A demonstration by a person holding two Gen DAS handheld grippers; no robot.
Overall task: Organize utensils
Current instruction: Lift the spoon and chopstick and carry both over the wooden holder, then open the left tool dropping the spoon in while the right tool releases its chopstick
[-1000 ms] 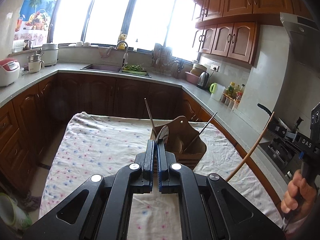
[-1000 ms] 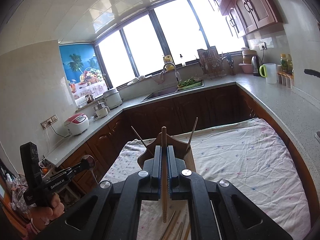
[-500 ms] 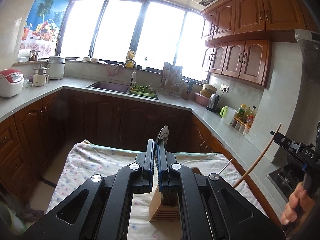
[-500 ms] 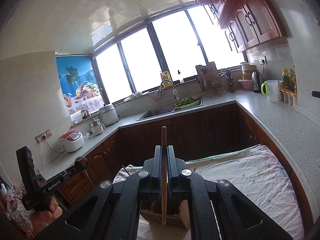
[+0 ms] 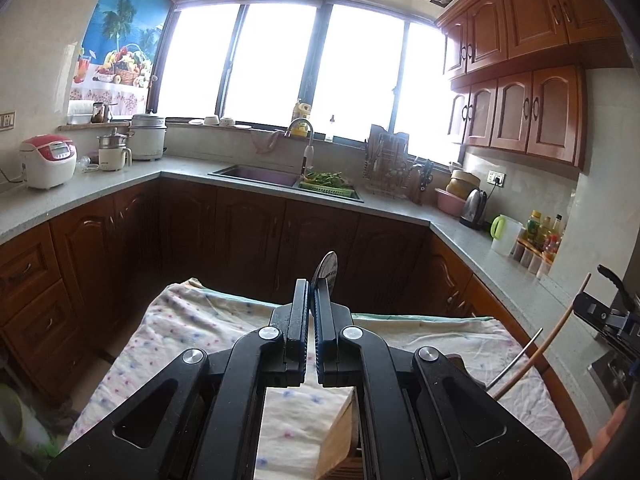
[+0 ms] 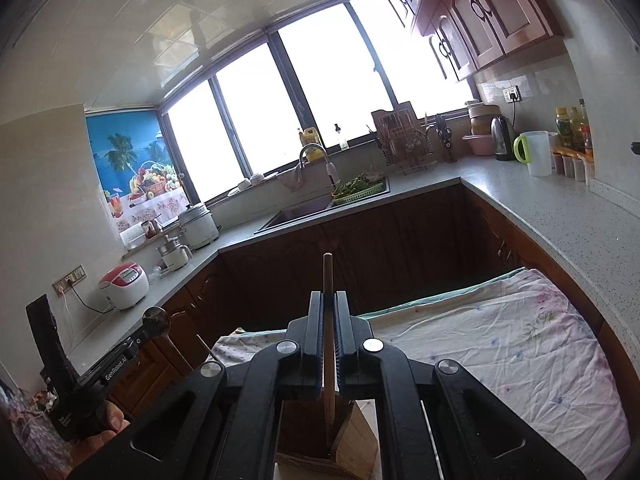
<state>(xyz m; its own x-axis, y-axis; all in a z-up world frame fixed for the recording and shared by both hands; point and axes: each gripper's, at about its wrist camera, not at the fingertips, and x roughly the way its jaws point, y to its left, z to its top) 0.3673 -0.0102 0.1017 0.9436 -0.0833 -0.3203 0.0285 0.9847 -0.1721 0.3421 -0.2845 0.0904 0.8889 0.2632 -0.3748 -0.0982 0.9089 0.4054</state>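
Note:
My left gripper (image 5: 311, 294) is shut on a metal spoon (image 5: 326, 270) whose bowl sticks up past the fingertips. My right gripper (image 6: 328, 306) is shut on a wooden chopstick (image 6: 327, 276) that stands upright between the pads. A wooden utensil holder (image 6: 352, 440) sits on the table right under both grippers; it also shows in the left wrist view (image 5: 338, 436). In the left wrist view the chopstick (image 5: 560, 324) slants at the right, with a thin metal utensil (image 5: 516, 364) beside it. In the right wrist view the spoon (image 6: 157, 318) shows at the left.
A flowered cloth (image 6: 500, 344) covers the table. Brown cabinets and a grey counter (image 5: 120, 184) wrap around it, with a sink (image 5: 260, 174), rice cookers, a kettle and bottles. A stove (image 5: 612, 360) lies at the right.
Both grippers have come forward over the holder and tilted upward, so it has slid from the middle of the views to the bottom edge. Both grips are unchanged.

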